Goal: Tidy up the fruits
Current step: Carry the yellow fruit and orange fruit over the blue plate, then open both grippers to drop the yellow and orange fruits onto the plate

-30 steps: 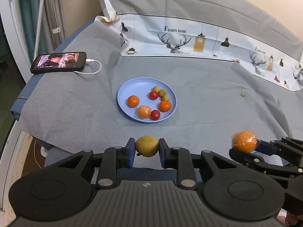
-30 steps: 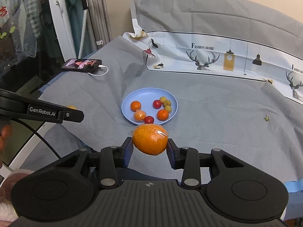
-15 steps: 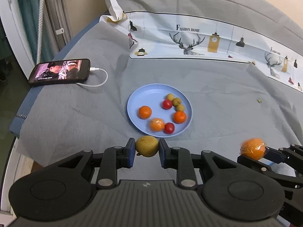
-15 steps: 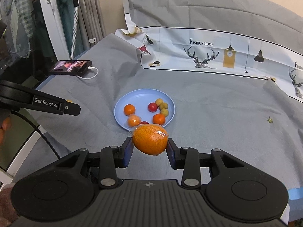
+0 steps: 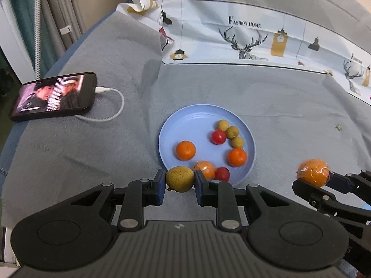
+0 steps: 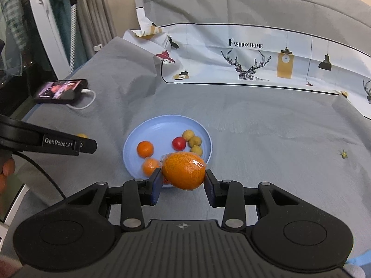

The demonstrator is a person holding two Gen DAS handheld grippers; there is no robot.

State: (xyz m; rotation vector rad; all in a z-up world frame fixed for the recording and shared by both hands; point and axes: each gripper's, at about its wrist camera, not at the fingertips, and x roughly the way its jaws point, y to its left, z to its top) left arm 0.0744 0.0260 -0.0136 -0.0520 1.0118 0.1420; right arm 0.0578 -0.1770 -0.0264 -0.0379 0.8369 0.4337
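tongs on the left (image 5: 180,181) pinch a small yellow-green fruit (image 5: 180,178) at the bottom middle. right tongs (image 6: 183,181) pinch a wrapped orange (image 6: 183,170). both sit by the blue plate (image 5: 183,125) edge.

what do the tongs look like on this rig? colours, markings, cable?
Both tongs, left and right, are matte black plastic with dark blue pads, silver pivot pins and a ribbed grey centre plate. The left one's side reads "GenRobot.AI" in white, with a black cable trailing below.
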